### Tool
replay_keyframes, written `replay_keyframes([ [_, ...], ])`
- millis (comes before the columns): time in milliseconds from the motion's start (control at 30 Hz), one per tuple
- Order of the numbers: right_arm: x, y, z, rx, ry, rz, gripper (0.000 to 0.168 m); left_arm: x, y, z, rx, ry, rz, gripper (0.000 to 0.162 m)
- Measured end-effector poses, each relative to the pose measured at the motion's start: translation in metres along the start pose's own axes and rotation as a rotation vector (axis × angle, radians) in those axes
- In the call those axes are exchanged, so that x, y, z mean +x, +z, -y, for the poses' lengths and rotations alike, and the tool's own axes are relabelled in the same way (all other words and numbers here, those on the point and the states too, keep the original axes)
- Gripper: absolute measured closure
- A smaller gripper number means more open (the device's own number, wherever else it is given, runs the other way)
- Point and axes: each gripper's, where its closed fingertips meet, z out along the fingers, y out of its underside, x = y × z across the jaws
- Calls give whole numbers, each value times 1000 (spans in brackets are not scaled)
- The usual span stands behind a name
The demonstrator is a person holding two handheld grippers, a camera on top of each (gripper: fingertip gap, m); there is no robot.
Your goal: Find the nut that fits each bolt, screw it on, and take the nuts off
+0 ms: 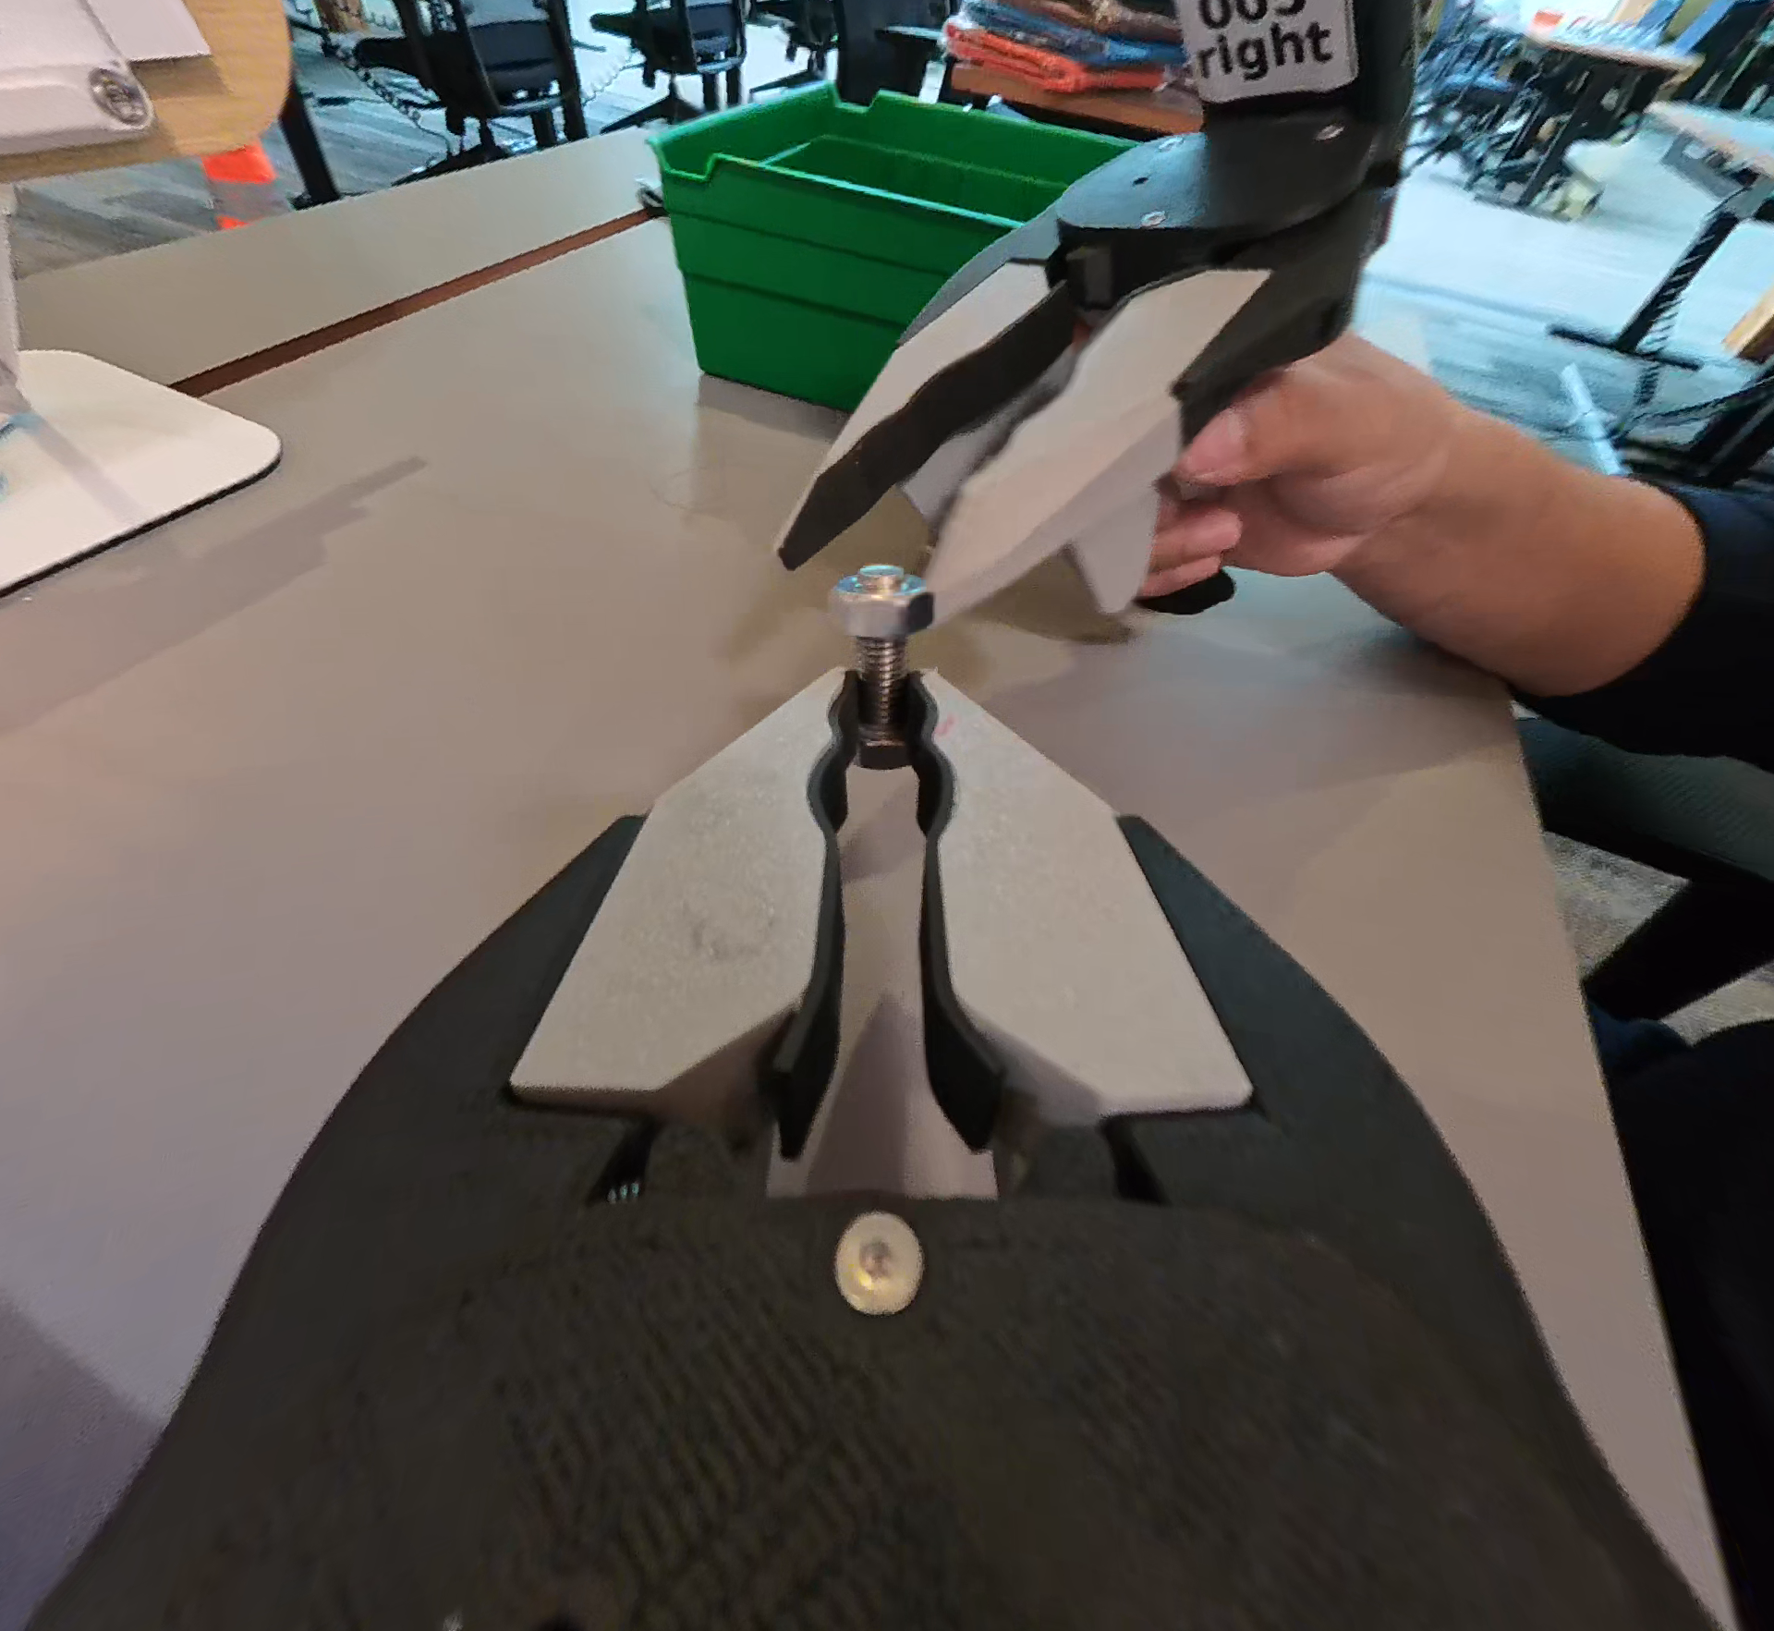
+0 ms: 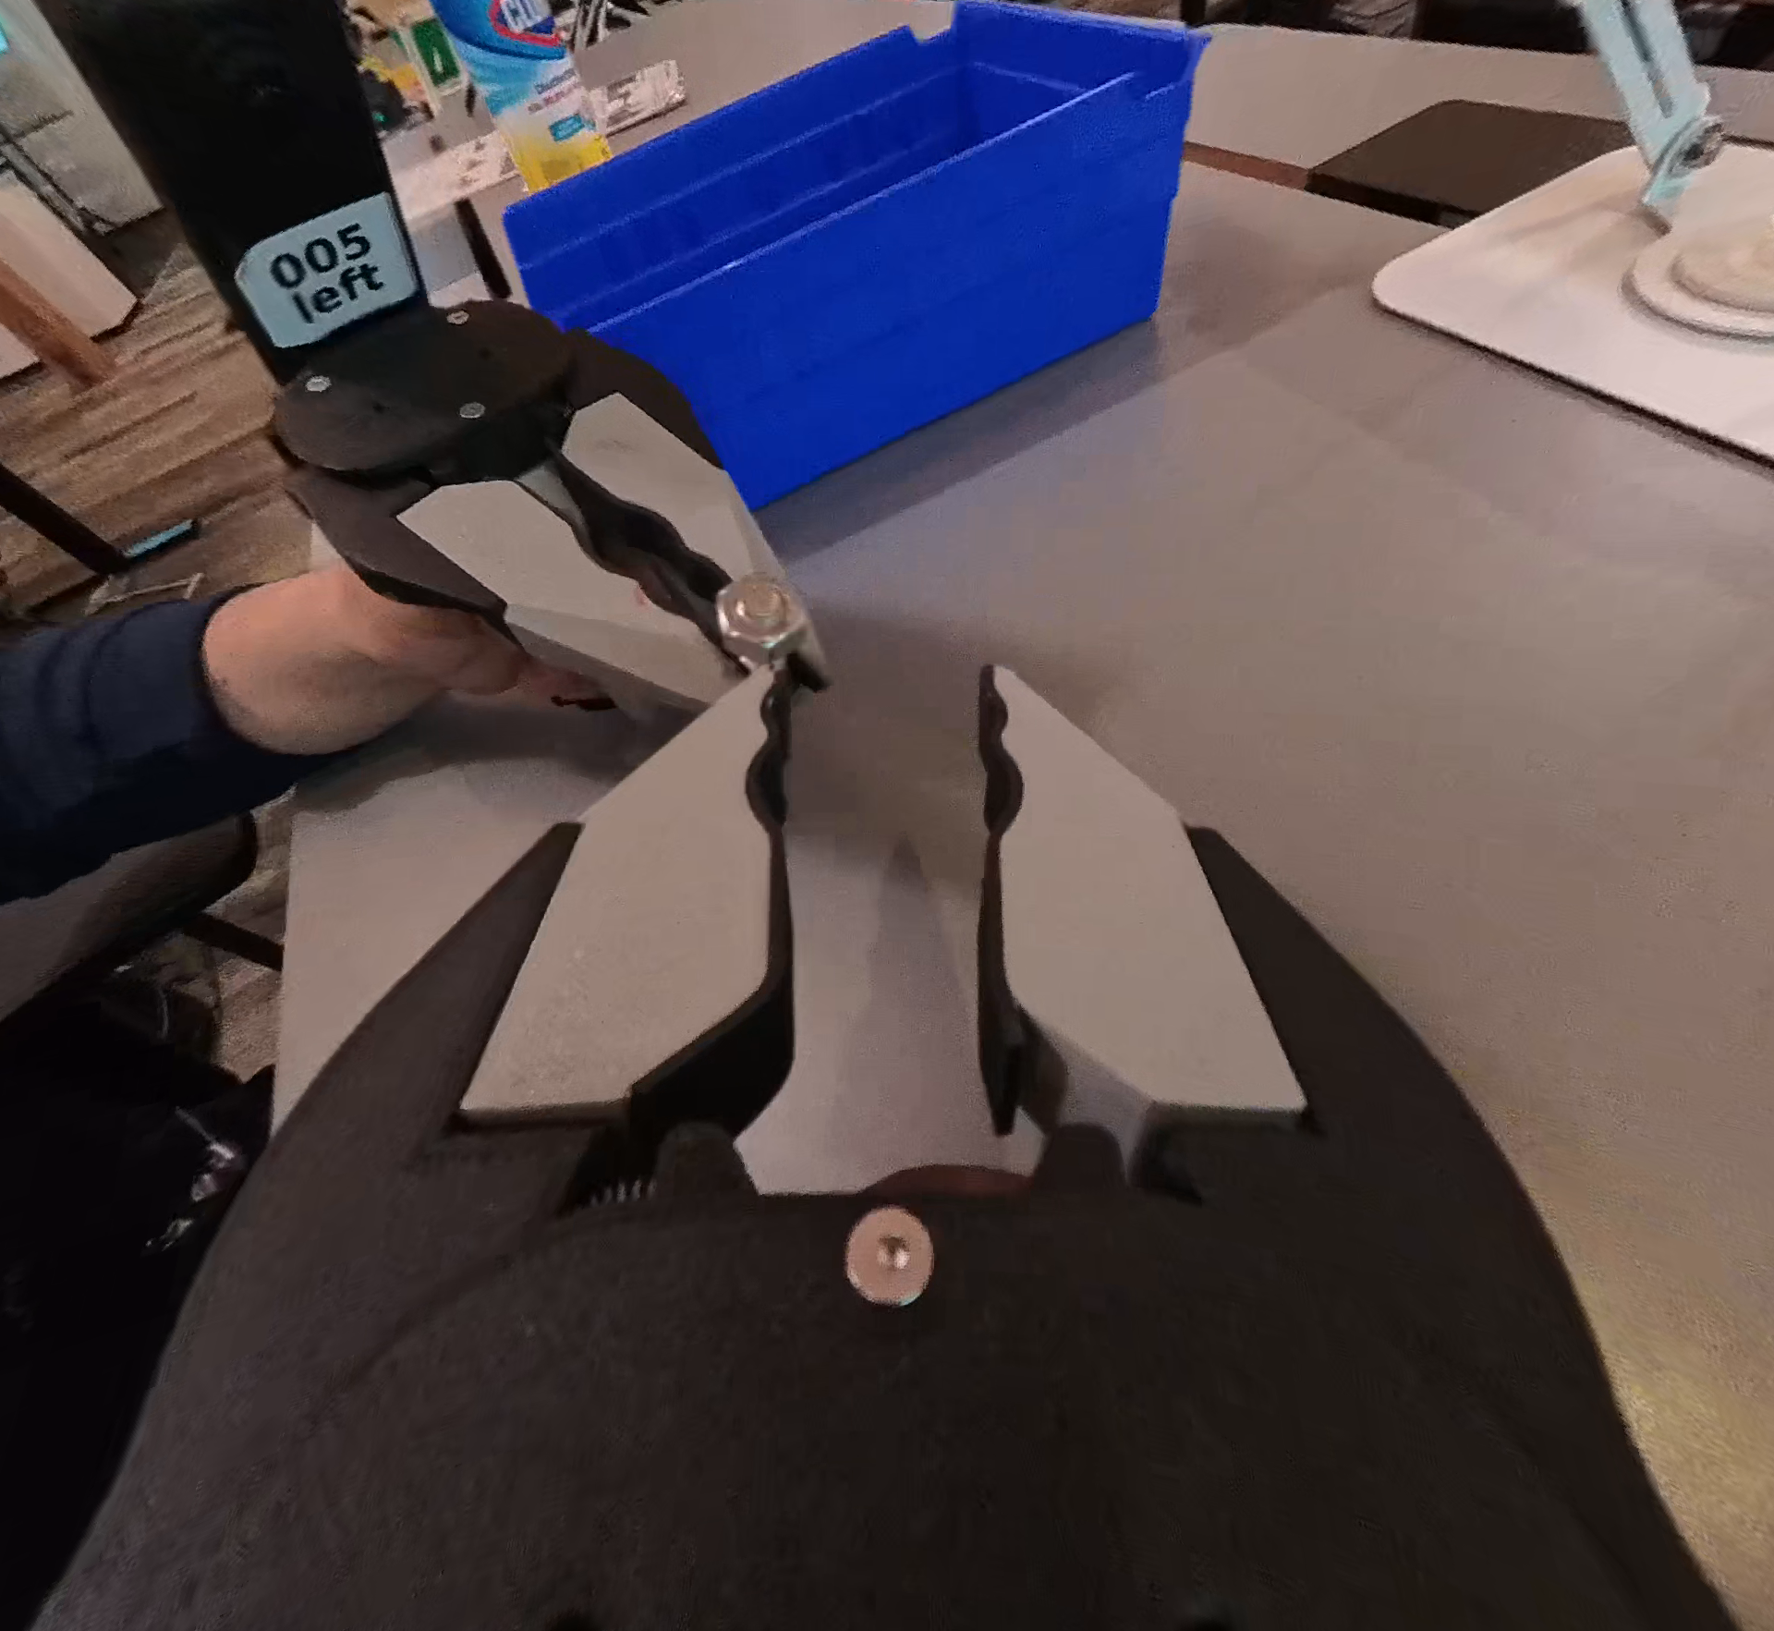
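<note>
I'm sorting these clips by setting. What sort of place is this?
Probably an open-plan office or lab workspace: rows of black office chairs at long desks, a grey table holding green and blue parts bins, and a monitor stand base.

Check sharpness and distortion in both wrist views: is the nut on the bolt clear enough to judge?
Left wrist view: nut and bolt sharp, right gripper slightly motion-blurred, background chairs soft. Right wrist view: nut readable, blue bin edges bowed by the wide-angle lens, far clutter blurred.
</note>
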Motion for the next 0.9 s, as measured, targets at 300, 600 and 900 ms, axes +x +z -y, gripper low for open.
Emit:
replay_keyframes([
  [300,-27,3,11,75,-2,113,138,-11,-4,5,33,-18,55,155],
  [600,-40,6,26,186,91,198,143,8,-3,15,85,-4,-24,155],
  [900,-21,-6,29,199,71,118,136,-3,-5,15,106,-31,20,155],
])
